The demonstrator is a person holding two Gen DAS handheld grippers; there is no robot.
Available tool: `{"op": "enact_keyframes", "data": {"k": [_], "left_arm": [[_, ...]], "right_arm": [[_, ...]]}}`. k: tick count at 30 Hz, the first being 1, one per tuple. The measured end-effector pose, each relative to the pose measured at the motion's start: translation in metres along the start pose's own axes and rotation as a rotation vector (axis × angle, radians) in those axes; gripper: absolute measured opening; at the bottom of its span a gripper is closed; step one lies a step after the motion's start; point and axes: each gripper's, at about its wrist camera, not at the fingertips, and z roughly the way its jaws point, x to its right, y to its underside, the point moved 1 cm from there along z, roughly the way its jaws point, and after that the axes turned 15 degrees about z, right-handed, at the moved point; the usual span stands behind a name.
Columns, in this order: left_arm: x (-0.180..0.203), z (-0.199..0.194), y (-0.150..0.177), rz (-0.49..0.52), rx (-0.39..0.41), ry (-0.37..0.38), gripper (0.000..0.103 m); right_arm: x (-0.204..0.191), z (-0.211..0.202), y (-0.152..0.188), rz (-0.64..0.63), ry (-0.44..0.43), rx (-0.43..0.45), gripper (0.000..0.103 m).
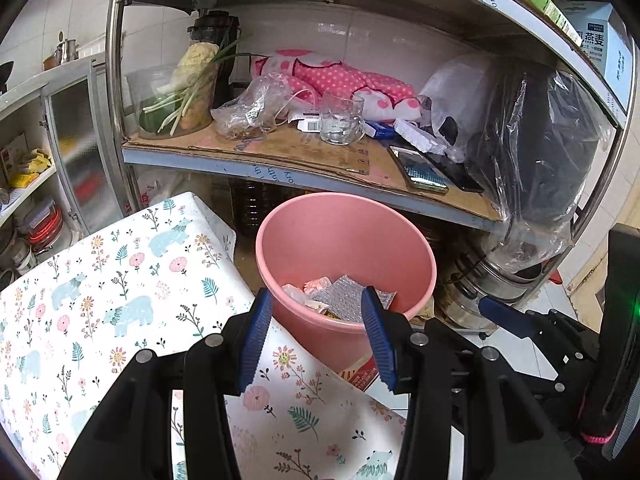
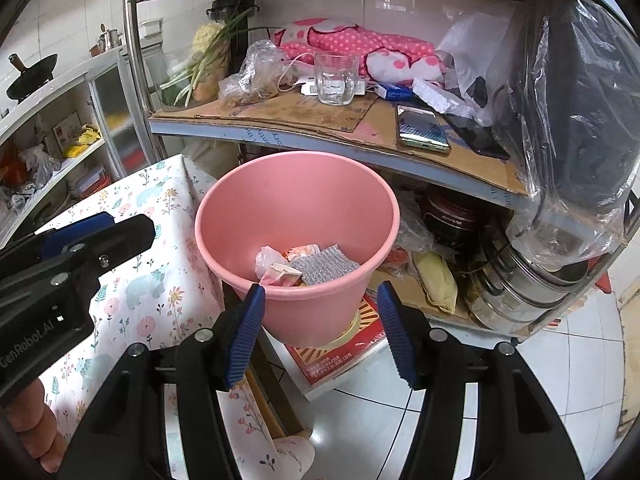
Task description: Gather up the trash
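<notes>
A pink bucket [image 1: 344, 240] stands on the floor in front of a metal shelf; it also shows in the right wrist view [image 2: 296, 208]. Inside lie a piece of bubble wrap [image 1: 344, 294], wrappers and crumpled paper [image 2: 280, 270]. My left gripper [image 1: 316, 312] is open and empty, held just before the bucket's near rim above the floral cloth. My right gripper [image 2: 320, 308] is open and empty, also facing the bucket's near side. The left gripper also shows at the left edge of the right wrist view [image 2: 80, 240].
A table with a floral cloth [image 1: 100, 300] stands left of the bucket. The shelf's cardboard-lined board [image 2: 304, 116] holds a glass [image 2: 336, 80], two phones [image 2: 420, 126], plastic bags and a pink cloth. Metal pots [image 2: 520, 292] and a red box [image 2: 344, 352] sit below.
</notes>
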Motion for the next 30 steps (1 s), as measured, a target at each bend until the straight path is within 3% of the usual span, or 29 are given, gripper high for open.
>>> {"op": "enact_keyframes", "data": {"k": [30], "left_arm": [[0.0038,-0.001,-0.0004,0.017,0.007,0.008,0.046]], "right_arm": [[-0.0023,0.0001,0.0006,-0.003,-0.003,0.001,0.059]]}}
